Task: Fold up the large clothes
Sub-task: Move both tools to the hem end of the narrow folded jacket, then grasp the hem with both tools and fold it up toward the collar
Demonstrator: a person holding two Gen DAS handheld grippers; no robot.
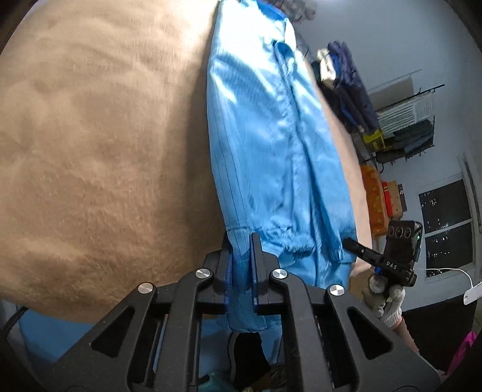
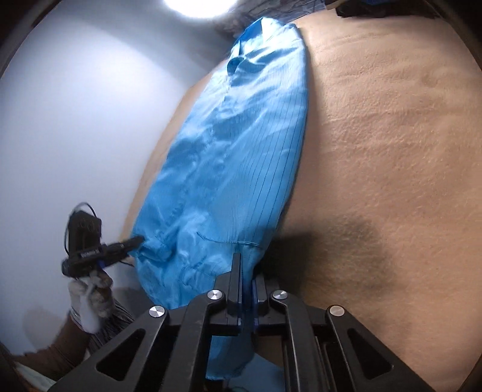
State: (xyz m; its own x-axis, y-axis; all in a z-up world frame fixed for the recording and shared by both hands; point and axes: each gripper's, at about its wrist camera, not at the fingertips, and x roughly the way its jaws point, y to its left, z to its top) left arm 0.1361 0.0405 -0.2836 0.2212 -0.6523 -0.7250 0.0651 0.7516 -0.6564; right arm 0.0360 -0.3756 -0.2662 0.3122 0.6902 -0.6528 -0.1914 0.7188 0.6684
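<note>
A shiny blue pinstriped garment [image 1: 271, 144] lies stretched lengthwise on a tan fuzzy surface [image 1: 90, 150], its collar at the far end. My left gripper [image 1: 239, 244] is shut on the garment's near hem at one corner. My right gripper [image 2: 247, 265] is shut on the hem of the same garment [image 2: 229, 169] at the other corner. Each gripper shows in the other's view: the right one [image 1: 346, 241] at the hem's right edge, the left one [image 2: 138, 239] at the hem's left edge. The near hem is lifted off the surface.
The tan surface [image 2: 391, 181] extends wide beside the garment. A rack with dark clothes [image 1: 352, 87] and boxes [image 1: 382, 199] stands by the wall, with a dark window [image 1: 446, 223] near it. A bright ceiling lamp [image 2: 195, 4] is overhead.
</note>
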